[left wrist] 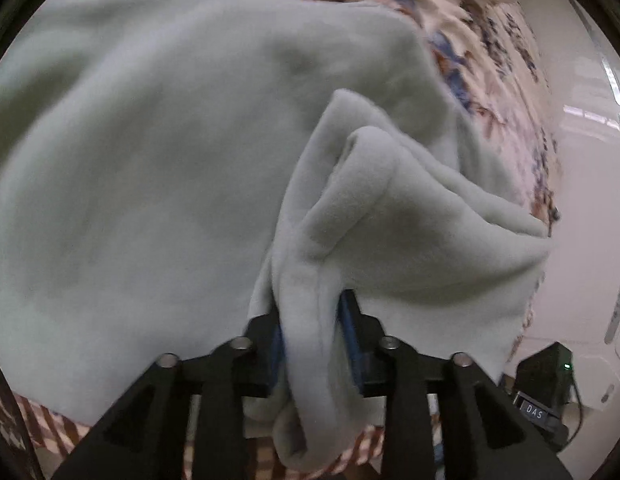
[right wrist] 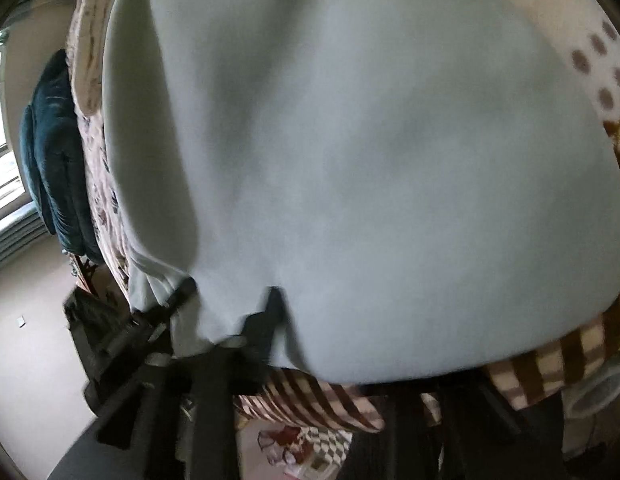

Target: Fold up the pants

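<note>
The pants (left wrist: pixel 149 160) are pale mint-green fleece, spread wide over a patterned bed cover. In the left wrist view my left gripper (left wrist: pixel 312 332) is shut on a bunched fold of the pants, which hangs down between the blue-padded fingers (left wrist: pixel 350 320). In the right wrist view the pants (right wrist: pixel 370 160) fill most of the frame. My right gripper (right wrist: pixel 293 320) is low in that view; one black finger (right wrist: pixel 269 320) pokes up through the cloth edge and the other finger is hidden under the fabric. The view is blurred.
A brown-and-cream checked blanket (right wrist: pixel 550 360) lies under the pants at the near edge. A floral cover (left wrist: pixel 490 60) lies beyond them. A dark teal cushion (right wrist: pixel 53 152) stands at the left by a window. A black box (left wrist: pixel 546 376) sits on the floor at the right.
</note>
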The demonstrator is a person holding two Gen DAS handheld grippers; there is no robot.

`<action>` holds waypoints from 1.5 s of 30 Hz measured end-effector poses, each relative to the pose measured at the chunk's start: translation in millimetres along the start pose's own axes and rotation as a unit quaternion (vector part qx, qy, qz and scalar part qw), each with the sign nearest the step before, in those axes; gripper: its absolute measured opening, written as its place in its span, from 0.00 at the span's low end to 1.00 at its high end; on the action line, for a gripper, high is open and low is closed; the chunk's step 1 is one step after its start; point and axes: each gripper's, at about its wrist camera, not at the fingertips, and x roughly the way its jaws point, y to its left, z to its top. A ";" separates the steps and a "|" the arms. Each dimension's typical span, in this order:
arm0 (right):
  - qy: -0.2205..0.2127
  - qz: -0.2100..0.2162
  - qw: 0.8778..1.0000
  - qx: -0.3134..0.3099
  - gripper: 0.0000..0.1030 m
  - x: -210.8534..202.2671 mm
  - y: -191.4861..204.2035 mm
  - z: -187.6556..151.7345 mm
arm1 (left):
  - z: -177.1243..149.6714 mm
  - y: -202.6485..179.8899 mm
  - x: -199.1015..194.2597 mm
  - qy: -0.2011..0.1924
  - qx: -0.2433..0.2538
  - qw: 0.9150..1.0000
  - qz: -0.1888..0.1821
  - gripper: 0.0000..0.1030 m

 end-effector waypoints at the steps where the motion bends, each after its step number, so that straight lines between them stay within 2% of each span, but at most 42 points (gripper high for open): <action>1: 0.008 0.000 1.000 -0.007 0.66 -3.4 0.8 -3.0 | -0.9 -5.9 -11.9 -0.008 0.008 1.000 -0.002 0.31; 3: 0.024 -0.014 0.999 -0.026 0.70 -10.1 4.2 -13.0 | -5.3 -17.6 -38.5 -0.031 0.031 0.999 0.012 0.52; 5: 0.044 -0.037 0.997 -0.050 0.70 -17.3 10.0 -24.5 | -8.1 -24.9 -59.5 -0.057 0.047 0.997 0.025 0.64; 6: 0.050 -0.048 0.996 -0.060 0.70 -21.7 13.8 -29.2 | -5.8 -29.6 -66.2 -0.067 0.052 0.996 0.034 0.64; 8: 0.046 -0.063 0.994 -0.080 0.70 -35.8 20.9 -35.6 | 5.9 -38.0 -71.3 -0.082 0.066 0.994 0.030 0.65; 10: 0.021 -0.077 0.992 -0.100 0.70 -52.2 35.0 -33.5 | 25.7 -46.8 -58.6 -0.061 0.074 0.995 0.022 0.65; 12: -0.015 -0.075 0.990 -0.122 0.57 -66.6 57.3 -24.0 | 43.4 -53.7 -39.3 -0.035 0.080 0.996 0.010 0.65; 13: -0.037 -0.081 0.987 -0.134 0.37 -72.6 68.1 -16.2 | 51.9 -55.2 -28.0 -0.031 0.080 0.996 0.017 0.65; 14: -0.047 -0.089 0.985 -0.141 0.28 -73.7 78.9 -9.5 | 60.6 -57.8 -15.3 -0.026 0.079 0.996 0.030 0.63; 16: -0.070 -0.094 0.980 -0.162 0.28 -74.4 99.0 12.7 | 66.8 -57.2 -6.7 -0.033 0.082 0.995 0.044 0.47; 17: -0.079 -0.102 0.977 -0.170 0.28 -74.8 106.6 23.1 | 68.8 -57.9 -6.7 -0.041 0.087 0.994 0.055 0.33; 18: -0.085 -0.113 0.973 -0.180 0.28 -73.4 112.6 35.1 | 69.2 -58.0 -10.9 -0.053 0.093 0.992 0.059 0.23; 23: -0.085 -0.147 0.964 -0.205 0.28 -54.3 122.2 80.8 | 64.2 -64.8 -40.9 -0.123 0.114 0.983 0.072 0.21; 27: -0.078 -0.155 0.963 -0.204 0.28 -41.3 120.5 94.8 | 77.2 -59.7 -27.7 -0.121 0.097 0.984 0.086 0.21; 29: -0.075 -0.145 0.969 -0.185 0.28 -35.0 114.7 102.3 | 86.1 -50.0 -18.1 -0.116 0.085 0.985 0.092 0.21; 32: -0.073 -0.128 0.976 -0.160 0.28 -30.2 108.7 110.8 | 92.4 -41.3 -15.7 -0.108 0.069 0.989 0.080 0.24; 34: -0.070 -0.131 0.977 -0.154 0.32 -31.2 109.3 111.5 | 89.8 -40.4 -21.6 -0.096 0.060 0.991 0.066 0.30; 36: -0.071 -0.145 0.973 -0.168 0.44 -33.0 117.4 104.9 | 79.2 -38.9 -37.0 -0.103 0.054 0.992 0.058 0.41; 38: -0.079 -0.178 0.962 -0.192 0.74 -33.4 129.3 92.3 | 63.7 -33.4 -56.1 -0.116 0.049 0.990 0.063 0.49; 39: -0.086 -0.202 0.953 -0.208 0.80 -31.5 136.2 82.9 | 55.4 -28.6 -65.7 -0.129 0.046 0.988 0.068 0.58; 40: -0.091 -0.224 0.945 -0.222 0.84 -29.8 140.9 74.5 | 45.4 -20.6 -76.5 -0.143 0.041 0.986 0.077 0.66; 41: -0.097 -0.249 0.933 -0.239 0.84 -25.4 147.7 64.3 | 36.1 -10.4 -86.3 -0.152 0.034 0.984 0.091 0.83; 42: -0.102 -0.268 0.923 -0.255 0.84 -20.0 153.8 53.9 | 31.0 -3.1 -91.0 -0.156 0.029 0.983 0.097 0.94; 45: -0.101 -0.283 0.913 -0.276 0.84 -4.7 165.3 26.7 | 10.9 35.3 -105.9 -0.151 -0.002 0.980 0.129 0.95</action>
